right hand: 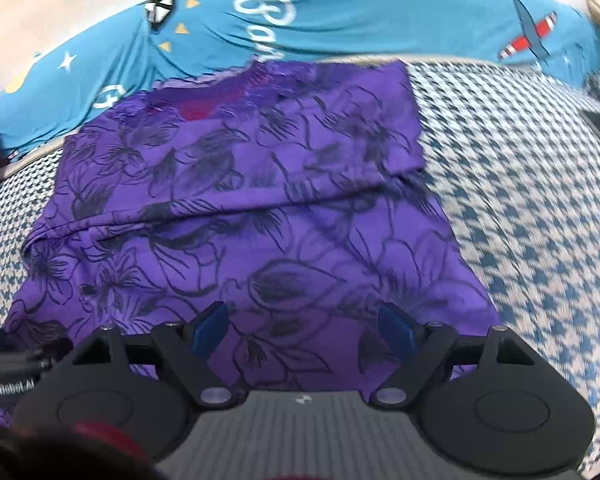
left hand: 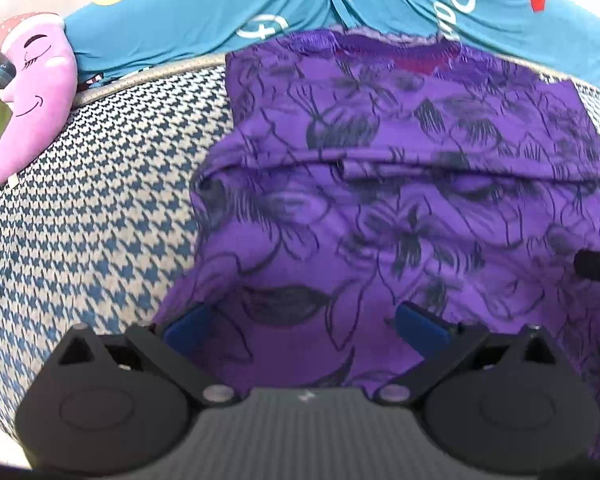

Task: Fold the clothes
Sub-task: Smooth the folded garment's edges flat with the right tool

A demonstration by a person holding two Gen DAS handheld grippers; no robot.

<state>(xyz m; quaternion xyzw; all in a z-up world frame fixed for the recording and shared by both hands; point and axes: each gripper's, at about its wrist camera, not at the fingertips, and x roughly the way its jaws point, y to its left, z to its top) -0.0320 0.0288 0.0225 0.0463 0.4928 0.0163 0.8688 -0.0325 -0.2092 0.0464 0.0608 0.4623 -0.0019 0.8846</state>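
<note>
Both tools, left tool [left hand: 306,326] and right tool [right hand: 304,328], are held released over the near edge of the purple garment [right hand: 236,200], spread farther on the houndstooth bed [right hand: 520,200].

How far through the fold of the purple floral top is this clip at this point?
Partly done. The purple top lies on the houndstooth cover with a flap already folded across its upper part, its edge running across the middle. Nothing is in hand: the left gripper and right gripper are both over its near end, jaws open and empty. The lower half still looks unfolded, so at least one more fold remains.
</note>
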